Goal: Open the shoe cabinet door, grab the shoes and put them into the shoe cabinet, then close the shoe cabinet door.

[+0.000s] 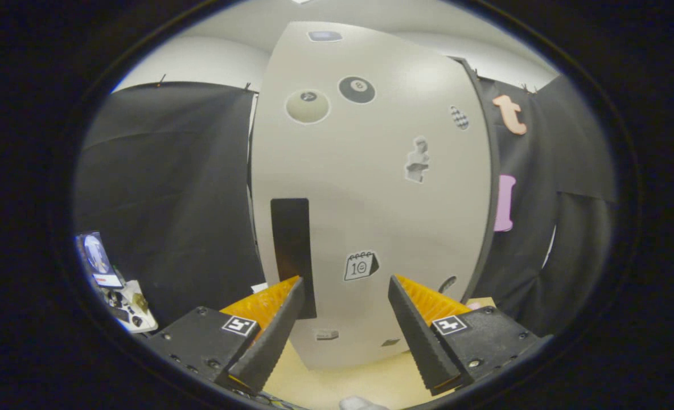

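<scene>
Cloth [166, 188], black and creased, hangs left of the shoe cabinet door [371, 188], a smooth pale panel that stands closed just ahead of the gripper [345, 293]. Stickers dot the door: an 8-ball sticker [357, 90], a bust sticker [418, 160], a calendar sticker [361, 265] marked 10. A tall black handle recess [291, 250] lies beyond the left finger. The ridged fingers are spread wide, holding nothing.

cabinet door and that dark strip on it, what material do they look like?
Cabinet door: looks like painted or laminated board, pale matte finish with a soft sheen and no grain; flat stickers lie smooth on it. Dark strip: a black matte rectangle by the door's edge, possibly a recessed or plastic handle; cannot tell which. The gripper is open just ahead of the door, touching nothing.
</scene>
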Demonstrator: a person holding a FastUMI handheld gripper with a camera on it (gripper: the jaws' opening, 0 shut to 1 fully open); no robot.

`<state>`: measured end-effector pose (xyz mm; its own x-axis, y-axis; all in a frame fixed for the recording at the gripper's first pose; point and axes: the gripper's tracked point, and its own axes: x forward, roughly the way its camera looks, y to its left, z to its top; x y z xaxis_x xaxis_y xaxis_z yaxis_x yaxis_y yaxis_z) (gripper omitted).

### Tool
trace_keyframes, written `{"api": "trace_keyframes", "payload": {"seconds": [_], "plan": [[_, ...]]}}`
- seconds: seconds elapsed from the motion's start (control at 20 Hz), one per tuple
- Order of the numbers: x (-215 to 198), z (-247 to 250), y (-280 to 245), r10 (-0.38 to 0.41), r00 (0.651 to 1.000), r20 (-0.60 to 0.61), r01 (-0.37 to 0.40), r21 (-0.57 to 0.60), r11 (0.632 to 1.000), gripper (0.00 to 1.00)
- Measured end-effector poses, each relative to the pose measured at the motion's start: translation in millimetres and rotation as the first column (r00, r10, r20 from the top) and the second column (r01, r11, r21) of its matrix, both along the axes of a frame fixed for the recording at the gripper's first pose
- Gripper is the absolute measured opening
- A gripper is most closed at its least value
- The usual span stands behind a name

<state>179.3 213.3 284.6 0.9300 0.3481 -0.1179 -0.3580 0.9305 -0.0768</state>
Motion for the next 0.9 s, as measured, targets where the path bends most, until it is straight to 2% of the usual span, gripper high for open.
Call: {"api": "trace_keyframes", "payload": {"seconds": [0.1, 0.2, 0.45, 0.9], "plan": [[19.0, 6.1, 15.8, -0.03, 0.999, 0.029, 0.03, -0.006, 1.0, 0.98], [24.0, 7.3, 25.7, -0.04, 0.999, 0.02, 0.039, 0.034, 0.999, 0.98], [21.2, 12.5, 9.7, -0.08, 0.997, 0.024, 0.078, 0.055, 0.995, 0.97], [-51.6, 17.5, -27.9, -0.164, 0.986, 0.022, 0.162, 0.075, 0.984, 0.97]]}}
